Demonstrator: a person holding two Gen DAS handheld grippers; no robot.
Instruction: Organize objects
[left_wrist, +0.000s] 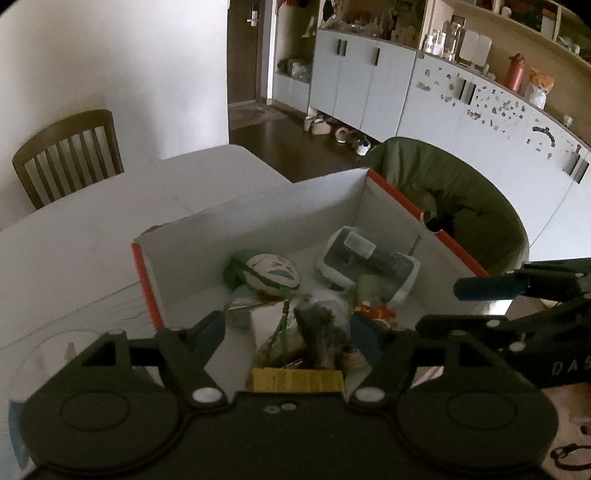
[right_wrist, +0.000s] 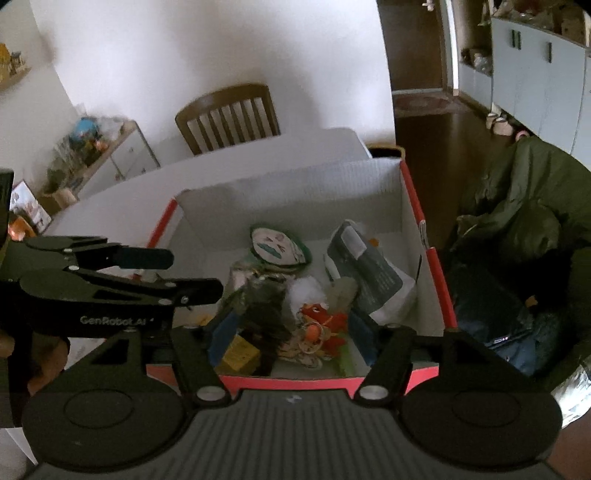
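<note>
hovering over the red-edged box (right_wrist: 428, 229) on the table (left_wrist: 92, 229), both grippers' fingers were spread wide, holding nothing; toys piled inside. risk: fingers could snag the tangled clutter, dragging neighbours out.

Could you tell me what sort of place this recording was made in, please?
Most likely a home dining area: a white table with a wooden slat-back chair against the wall, a long cabinet wall cluttered with household items, and shoes on the dark floor near the door.
</note>
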